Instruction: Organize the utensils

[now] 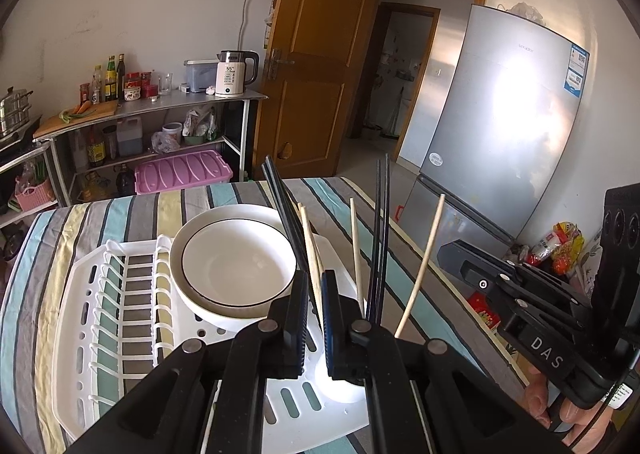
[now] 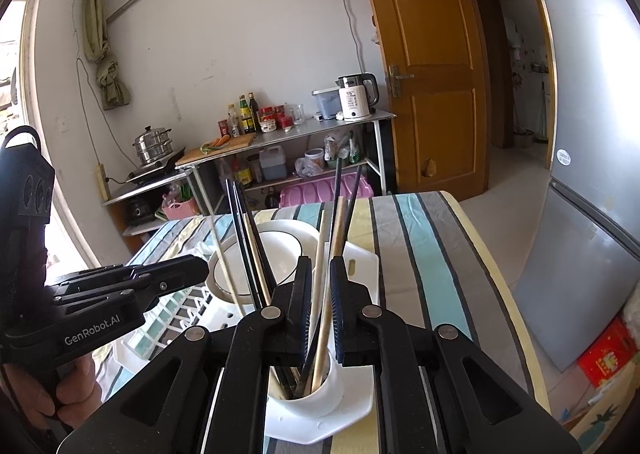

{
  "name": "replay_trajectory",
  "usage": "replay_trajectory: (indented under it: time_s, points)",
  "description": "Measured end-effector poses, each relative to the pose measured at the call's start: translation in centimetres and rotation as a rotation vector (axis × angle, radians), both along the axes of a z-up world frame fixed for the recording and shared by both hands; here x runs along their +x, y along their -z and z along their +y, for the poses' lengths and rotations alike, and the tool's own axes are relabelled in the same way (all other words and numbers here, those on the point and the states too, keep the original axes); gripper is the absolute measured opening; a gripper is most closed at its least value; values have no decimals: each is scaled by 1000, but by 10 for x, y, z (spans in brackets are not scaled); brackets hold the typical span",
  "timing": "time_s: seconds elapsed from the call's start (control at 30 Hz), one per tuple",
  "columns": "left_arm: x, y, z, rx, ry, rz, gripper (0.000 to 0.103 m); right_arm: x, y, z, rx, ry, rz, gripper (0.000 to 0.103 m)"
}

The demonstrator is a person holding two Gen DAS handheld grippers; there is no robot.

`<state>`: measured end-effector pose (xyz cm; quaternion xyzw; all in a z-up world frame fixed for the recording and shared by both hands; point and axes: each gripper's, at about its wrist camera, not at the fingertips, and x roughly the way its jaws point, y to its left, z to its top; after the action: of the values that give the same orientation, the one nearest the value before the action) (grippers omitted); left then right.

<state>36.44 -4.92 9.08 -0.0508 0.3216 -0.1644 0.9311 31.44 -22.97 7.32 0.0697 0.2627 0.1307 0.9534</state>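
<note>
A white utensil cup at the rack's near corner holds several black and wooden chopsticks, standing fanned out. My left gripper is just above the cup, shut on a wooden chopstick that stands upright between its pads. Black chopsticks and a pale one lean to its right. My right gripper hangs over the same cup, with its jaws a little apart. Two wooden chopsticks stand loose in the gap, their lower ends in the cup.
The white drying rack lies on a striped tablecloth, with a white bowl stacked on a plate in it. The two grippers are close side by side. A fridge stands right of the table and a shelf of kitchenware behind it.
</note>
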Motion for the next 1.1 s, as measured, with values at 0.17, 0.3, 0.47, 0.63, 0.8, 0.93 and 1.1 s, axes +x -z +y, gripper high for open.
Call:
replay_trajectory:
  time_s: [0.17, 0.3, 0.47, 0.63, 0.8, 0.93, 1.1]
  points:
    - [-27, -4, 8, 13, -20, -22, 8, -23, -3, 2, -10, -6, -12, 15]
    - [-57, -5, 19, 22, -46, -41, 8, -50, -6, 4, -25, -6, -25, 17]
    - [-107, -2, 29, 35, -64, -65, 9, -92, -6, 9, -39, -2, -32, 22]
    - [-162, 2, 36, 51, -95, -80, 9, -138, -3, 15, -51, 3, -39, 27]
    - [-212, 11, 41, 65, -112, -82, 9, -180, 2, 23, -82, 12, -54, 27]
    - [-246, 19, 43, 87, -134, -84, 9, -205, 7, 30, -100, 10, -57, 27]
    - [-272, 28, 47, 100, -153, -79, 9, -231, 13, 36, -114, 12, -66, 27]
